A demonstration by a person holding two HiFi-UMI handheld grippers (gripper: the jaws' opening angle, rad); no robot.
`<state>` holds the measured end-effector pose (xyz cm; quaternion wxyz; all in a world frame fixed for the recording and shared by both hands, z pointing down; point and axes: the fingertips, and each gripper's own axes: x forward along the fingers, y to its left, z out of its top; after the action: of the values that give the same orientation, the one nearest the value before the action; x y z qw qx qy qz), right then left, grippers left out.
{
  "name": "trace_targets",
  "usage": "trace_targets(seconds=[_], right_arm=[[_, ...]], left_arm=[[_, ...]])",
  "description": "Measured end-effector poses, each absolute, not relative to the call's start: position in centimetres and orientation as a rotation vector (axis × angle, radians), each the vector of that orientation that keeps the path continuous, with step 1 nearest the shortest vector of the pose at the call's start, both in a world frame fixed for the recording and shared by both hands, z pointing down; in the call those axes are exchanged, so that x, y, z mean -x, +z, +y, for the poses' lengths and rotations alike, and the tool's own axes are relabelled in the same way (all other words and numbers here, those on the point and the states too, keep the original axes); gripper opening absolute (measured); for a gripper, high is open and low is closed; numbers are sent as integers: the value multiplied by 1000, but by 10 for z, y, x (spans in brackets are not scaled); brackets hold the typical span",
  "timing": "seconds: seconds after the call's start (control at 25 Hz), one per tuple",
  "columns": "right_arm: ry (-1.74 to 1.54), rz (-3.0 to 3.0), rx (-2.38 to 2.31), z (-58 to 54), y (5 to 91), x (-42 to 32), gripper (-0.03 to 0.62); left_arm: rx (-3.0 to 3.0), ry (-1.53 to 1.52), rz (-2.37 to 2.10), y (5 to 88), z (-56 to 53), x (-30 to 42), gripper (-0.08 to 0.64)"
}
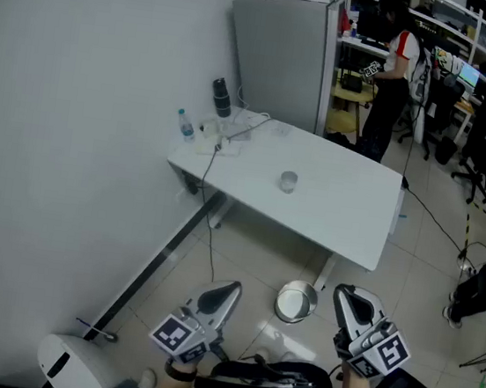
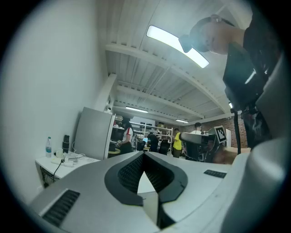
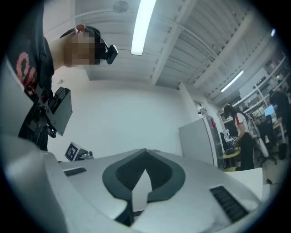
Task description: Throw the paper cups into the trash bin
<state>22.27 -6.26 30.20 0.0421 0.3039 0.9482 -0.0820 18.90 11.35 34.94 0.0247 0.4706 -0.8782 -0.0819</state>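
One paper cup stands upright near the middle of the white table. On the floor in front of the table sits a round metal trash bin, its mouth facing up. Both grippers are held low by the person's body, well short of the table. My left gripper is just left of the bin, my right gripper just right of it. In the left gripper view the left gripper is shut and empty. The right gripper is likewise shut on nothing.
A water bottle, a dark flask and cables lie at the table's far left corner. A grey cabinet stands behind it. People and office chairs fill the back right. A white device is at the lower left.
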Motion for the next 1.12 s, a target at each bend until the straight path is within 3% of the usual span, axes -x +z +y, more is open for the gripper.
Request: trace_targets(seconds=[0.68,1.12], right_arm=[[-293,2890,-1018,-26,317,-155,3],[-344,2840,-1127,-3,333,-68,5]], left_arm=[[-1263,-249,-2801,348,169,-138,-8],[-1294,-256,-2794,357,177,-72,-8]])
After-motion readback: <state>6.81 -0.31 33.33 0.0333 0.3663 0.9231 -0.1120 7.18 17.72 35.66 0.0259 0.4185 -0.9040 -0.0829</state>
